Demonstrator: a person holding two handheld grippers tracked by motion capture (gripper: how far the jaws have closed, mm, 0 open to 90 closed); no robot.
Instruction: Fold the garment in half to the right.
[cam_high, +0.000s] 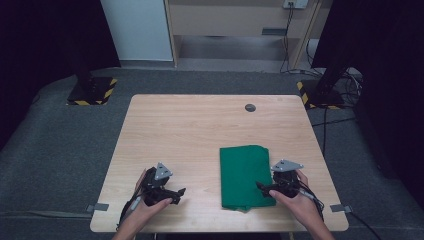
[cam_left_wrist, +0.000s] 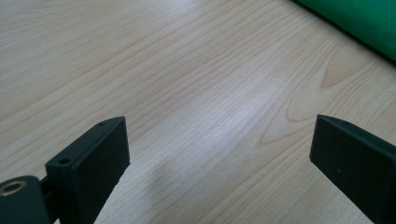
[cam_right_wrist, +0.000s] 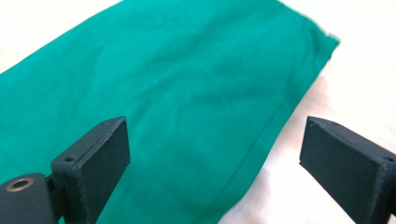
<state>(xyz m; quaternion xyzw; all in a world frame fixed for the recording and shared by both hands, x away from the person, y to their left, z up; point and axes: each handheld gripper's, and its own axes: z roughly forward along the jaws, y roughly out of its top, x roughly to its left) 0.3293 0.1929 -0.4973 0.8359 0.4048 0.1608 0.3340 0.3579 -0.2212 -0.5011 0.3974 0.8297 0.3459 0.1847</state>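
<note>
A: Entry. Green cloth (cam_high: 244, 176), folded into a tall rectangle, lies flat on the tabletop (cam_high: 200, 130), right of centre toward the near edge. Right hand-held gripper (cam_high: 264, 188) sits at its right edge, jaws spread wide over the fabric, nothing between them.

B: Left hand-held gripper (cam_high: 179, 194)?

A: Spread too, over bare wood well left of the cloth; its own view shows only a green corner (cam_left_wrist: 359, 21) at the upper right.

B: The step in hand, as you judge it?

A: Looks like folding or squaring the cloth. The right gripper view shows the long hem (cam_right_wrist: 275, 126) running between the jaws.

B: Advice for doing it well?

A: Come in low, take all the layers at the edge in one bite, not just the top ply. Bring the left gripper to the opposite edge so the cloth doesn't slide or bunch when lifted.
</note>
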